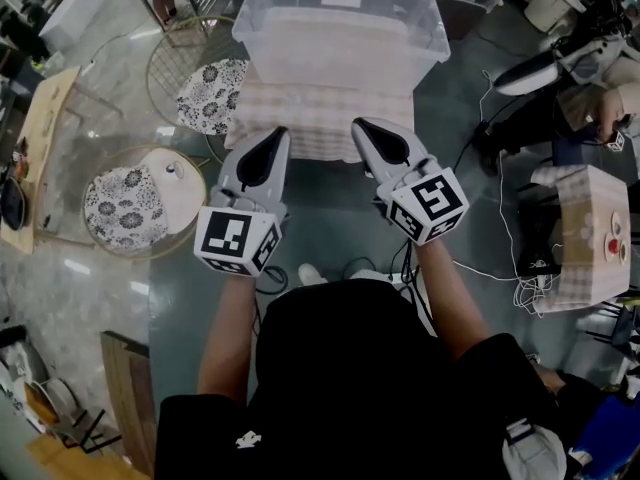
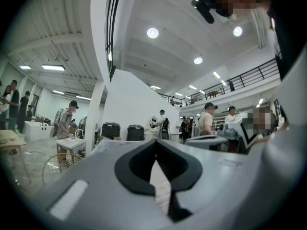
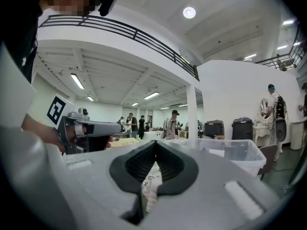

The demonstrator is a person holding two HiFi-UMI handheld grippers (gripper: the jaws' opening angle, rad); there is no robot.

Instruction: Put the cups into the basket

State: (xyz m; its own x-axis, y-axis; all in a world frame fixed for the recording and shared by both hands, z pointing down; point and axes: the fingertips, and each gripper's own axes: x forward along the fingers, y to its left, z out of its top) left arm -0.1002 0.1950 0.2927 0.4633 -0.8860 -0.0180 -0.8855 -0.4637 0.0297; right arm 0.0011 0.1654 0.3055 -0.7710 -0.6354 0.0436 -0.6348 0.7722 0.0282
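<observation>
I see no cup clearly in any view. A clear plastic bin (image 1: 420, 56) stands on a small table with a checked cloth (image 1: 320, 126) straight ahead; the right gripper view also shows the bin (image 3: 240, 153). Both grippers are held level side by side and point at that table. My left gripper (image 1: 279, 132) is shut with nothing in it, its tips met (image 2: 156, 143). My right gripper (image 1: 357, 124) is also shut and empty (image 3: 156, 143). Both stop just short of the cloth's near edge.
Two round wire stands with floral tops (image 1: 212, 93) (image 1: 125, 206) are on the floor at the left; the nearer one bears a small white object (image 1: 172, 169). A wooden table (image 1: 40, 138) is further left. A seated person (image 1: 600, 78), a covered box (image 1: 590, 228) and cables (image 1: 500, 218) are at the right.
</observation>
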